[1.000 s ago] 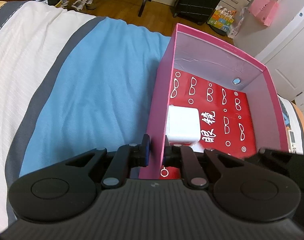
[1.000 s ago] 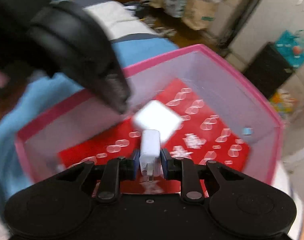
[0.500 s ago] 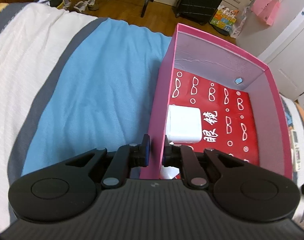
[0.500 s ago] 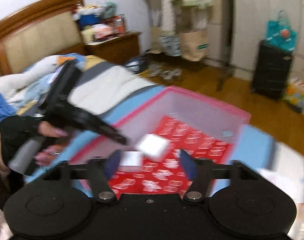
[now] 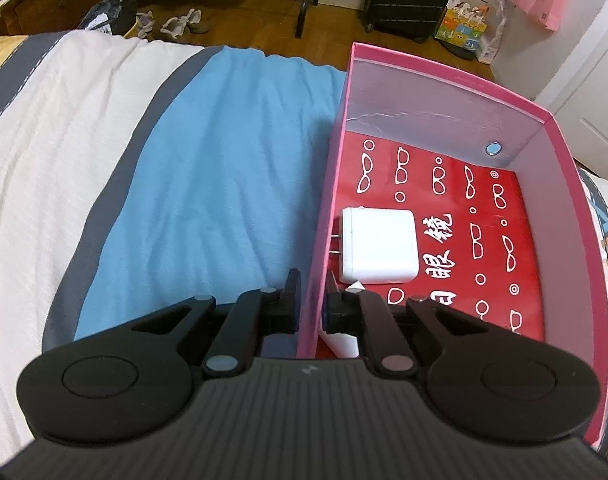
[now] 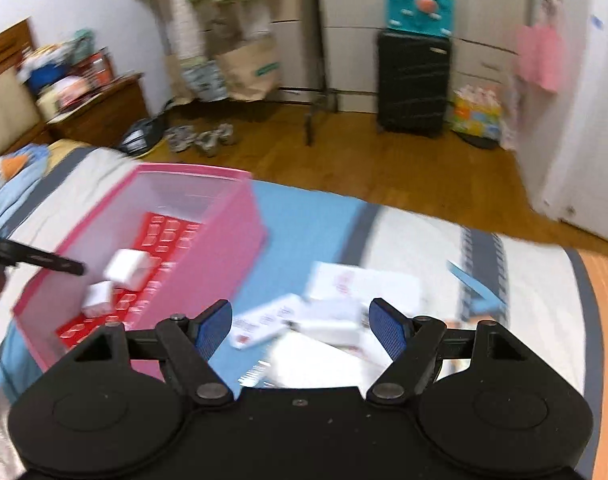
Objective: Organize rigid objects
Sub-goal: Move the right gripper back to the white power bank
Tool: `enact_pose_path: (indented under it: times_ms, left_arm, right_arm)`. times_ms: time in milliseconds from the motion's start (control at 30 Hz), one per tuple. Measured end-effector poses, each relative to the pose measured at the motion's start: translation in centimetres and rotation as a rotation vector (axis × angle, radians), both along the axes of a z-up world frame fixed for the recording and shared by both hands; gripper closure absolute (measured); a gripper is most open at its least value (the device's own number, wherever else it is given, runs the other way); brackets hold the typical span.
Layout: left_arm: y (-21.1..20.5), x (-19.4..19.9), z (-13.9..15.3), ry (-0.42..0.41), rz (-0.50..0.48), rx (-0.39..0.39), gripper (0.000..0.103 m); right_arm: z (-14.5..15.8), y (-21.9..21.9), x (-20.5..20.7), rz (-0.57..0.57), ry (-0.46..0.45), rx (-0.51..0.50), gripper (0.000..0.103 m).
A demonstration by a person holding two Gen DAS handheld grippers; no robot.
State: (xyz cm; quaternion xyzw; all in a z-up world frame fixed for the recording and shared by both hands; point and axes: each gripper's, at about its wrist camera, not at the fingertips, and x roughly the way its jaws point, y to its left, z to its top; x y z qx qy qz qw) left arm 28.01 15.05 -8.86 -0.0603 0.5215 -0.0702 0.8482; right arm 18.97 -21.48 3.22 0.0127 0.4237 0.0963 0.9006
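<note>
The left gripper (image 5: 308, 307) reaches in low over the bed (image 5: 207, 168) and is clamped on the near left wall of the pink box (image 5: 456, 80), one finger outside the wall and the other inside it. The box sits on the blue stripe of the bed, toward the foot edge, with the wooden floor (image 6: 384, 160) beyond. On the box's red lining a large white charger (image 5: 378, 246) lies flat against the left wall, prongs pointing at that wall. A smaller white charger (image 6: 97, 298) lies just beside it nearer the box's near end, half hidden under the inner finger in the left view. The right gripper (image 6: 299, 330) hovers with its blue-padded fingers spread wide and holding nothing, above blurred white boxes and packets (image 6: 332, 316) scattered on the bed just right of the pink box. A black suitcase (image 6: 412, 84) stands by the far wall.
</note>
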Motion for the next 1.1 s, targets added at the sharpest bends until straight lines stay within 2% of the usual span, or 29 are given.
enact_pose_path:
  times_ms: [33, 167, 200, 333, 400, 533, 633, 700, 767, 833, 933, 1000, 1100]
  left_arm:
    - [0.0, 0.0, 0.0, 0.002, 0.005, -0.001, 0.094]
    - [-0.2, 0.0, 0.3, -0.013, 0.008, 0.008, 0.094]
    - [-0.2, -0.1, 0.3, -0.016, 0.009, 0.006, 0.094]
    - [0.0, -0.3, 0.4, -0.022, 0.003, -0.002, 0.095]
    - [0.0, -0.2, 0.4, -0.02, 0.004, -0.003, 0.095]
    - [-0.1, -0.3, 0.4, -0.027, -0.003, 0.002, 0.095]
    - [-0.1, -0.3, 0.3, -0.034, 0.006, 0.002, 0.095]
    - [-0.1, -0.3, 0.3, -0.037, 0.017, -0.009, 0.095]
    - [-0.1, -0.3, 0.4, -0.041, 0.017, -0.005, 0.095]
    - [-0.1, -0.3, 0.5, -0.038, 0.019, -0.007, 0.095]
    - [-0.2, -0.3, 0.5, -0.039, 0.019, -0.008, 0.095]
    - [-0.2, -0.3, 0.5, -0.038, 0.019, -0.008, 0.095]
    - [-0.2, -0.3, 0.5, -0.035, 0.019, -0.011, 0.095]
  right_arm:
    - [-0.8, -0.7, -0.1, -0.012, 0.003, -0.022, 0.021]
    - [-4.3, -0.4, 0.2, 0.051, -0.023, -0.33, 0.021]
    - [-5.1, -0.2, 0.3, 0.088, -0.017, -0.35, 0.021]
    - [-7.0, 0.4, 0.0, 0.284, -0.021, -0.299, 0.021]
    - [-8.2, 1.5, 0.1, 0.356, 0.004, -0.348, 0.021]
    - [-9.9, 2.6, 0.5, 0.409, 0.031, -0.392, 0.021]
    - [-11.7, 2.9, 0.8, 0.431, 0.044, -0.509, 0.014]
    - [-11.9, 2.6, 0.3, 0.414, 0.025, -0.502, 0.013]
    - [-11.5, 2.4, 0.2, 0.41, 0.035, -0.481, 0.023]
    - [-11.1, 2.7, -0.3, 0.409, 0.048, -0.473, 0.028]
    - [-10.9, 3.1, -0.5, 0.375, 0.066, -0.471, 0.03]
    - [-10.7, 3.0, -0.3, 0.325, 0.091, -0.422, 0.031]
    - [-9.9, 2.8, -0.5, 0.279, 0.123, -0.315, 0.038]
